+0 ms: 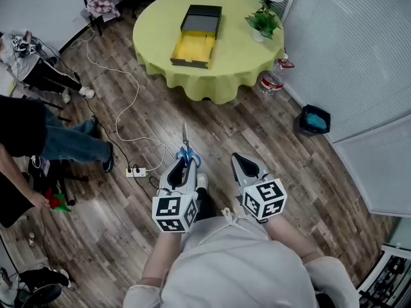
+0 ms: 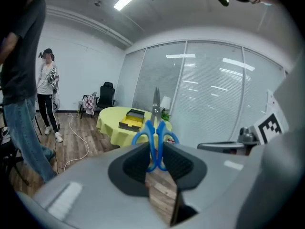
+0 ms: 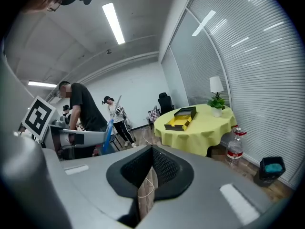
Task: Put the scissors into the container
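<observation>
The left tool (image 1: 180, 170) is clenched on the blue handles of the scissors (image 1: 186, 147), whose blades point away toward the far side of the room, above the wooden floor (image 1: 212, 124). The right tool (image 1: 247, 169) sits just to its right, its jaws drawn almost together with nothing between them. The container (image 1: 198, 27), a dark box with a yellow inside, lies open on the round counter (image 1: 237, 53) under a yellow-green cloth, well apart from the scissors, with a potted plant (image 1: 263, 23) to its right.
</observation>
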Motion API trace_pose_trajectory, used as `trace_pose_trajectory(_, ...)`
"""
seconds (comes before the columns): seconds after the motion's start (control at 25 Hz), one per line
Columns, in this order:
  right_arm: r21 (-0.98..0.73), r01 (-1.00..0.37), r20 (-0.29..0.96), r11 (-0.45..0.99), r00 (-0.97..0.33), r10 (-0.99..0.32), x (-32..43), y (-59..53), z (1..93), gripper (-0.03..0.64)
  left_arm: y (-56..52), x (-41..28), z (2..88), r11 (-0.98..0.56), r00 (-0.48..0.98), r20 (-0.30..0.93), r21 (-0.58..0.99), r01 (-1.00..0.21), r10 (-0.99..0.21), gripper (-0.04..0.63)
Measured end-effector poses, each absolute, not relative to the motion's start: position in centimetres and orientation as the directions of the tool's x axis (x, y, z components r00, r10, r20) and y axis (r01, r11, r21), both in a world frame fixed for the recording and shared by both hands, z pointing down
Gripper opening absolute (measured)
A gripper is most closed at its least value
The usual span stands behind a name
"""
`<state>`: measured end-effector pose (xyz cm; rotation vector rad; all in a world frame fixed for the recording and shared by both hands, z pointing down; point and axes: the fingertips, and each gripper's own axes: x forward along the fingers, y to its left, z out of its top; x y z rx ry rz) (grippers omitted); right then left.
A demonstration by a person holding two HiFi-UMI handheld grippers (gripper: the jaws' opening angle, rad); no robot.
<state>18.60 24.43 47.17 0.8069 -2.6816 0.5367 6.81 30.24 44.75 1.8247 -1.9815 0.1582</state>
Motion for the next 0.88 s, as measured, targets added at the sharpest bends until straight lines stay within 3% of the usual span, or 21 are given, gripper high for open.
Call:
trace_pose_trajectory(0.36, -0.225, -0.603, 0.375, 0.765, -0.779, -0.503, 7.2, 17.2, 45.6, 0.000, 23.5, -5.0, 43.2, 0.095, -0.008, 0.350, 0.234, -0.968, -0.937, 0.086)
trace_pose_trajectory(0.88, -0.227, -0.619, 0.401, 0.752, -0.763, -0.507, -0.4, 11.6, 47.3, 0.000, 18.4, -13.2, 45.0, 0.104, -0.004, 0.377, 0.247, -0.963, -0.926, 0.086)
